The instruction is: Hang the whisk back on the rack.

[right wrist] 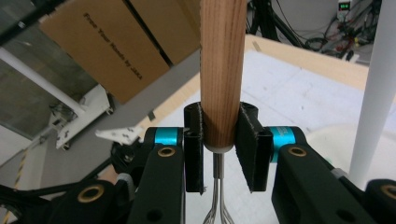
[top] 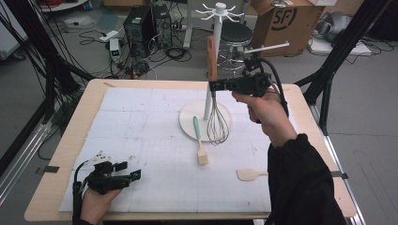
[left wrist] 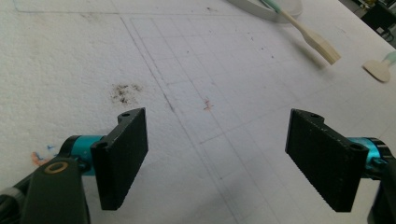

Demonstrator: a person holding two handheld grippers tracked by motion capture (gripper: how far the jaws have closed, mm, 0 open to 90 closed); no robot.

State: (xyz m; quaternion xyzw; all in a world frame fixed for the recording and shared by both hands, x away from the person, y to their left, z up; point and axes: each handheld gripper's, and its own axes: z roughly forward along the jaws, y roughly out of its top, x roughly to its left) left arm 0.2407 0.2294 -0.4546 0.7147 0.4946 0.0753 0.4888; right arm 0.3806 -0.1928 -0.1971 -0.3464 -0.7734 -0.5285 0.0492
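Note:
A whisk with a wooden handle (top: 212, 58) and a wire head (top: 218, 123) hangs upright above the table, handle up. My right gripper (top: 213, 86) is shut on the lower end of that handle (right wrist: 222, 84), just above the wires, beside the white pole (top: 213, 65) of a hook stand. The stand's round base (top: 190, 123) lies under the whisk head. My left gripper (top: 133, 174) rests at the near left of the white mat, jaws wide open with nothing between them (left wrist: 217, 158).
A green-handled pastry brush (top: 199, 139) lies across the stand's base rim and the mat. A small wooden spatula (top: 248, 174) lies near the right forearm. A cardboard box (top: 286, 21), a stool and cables stand beyond the table's far edge.

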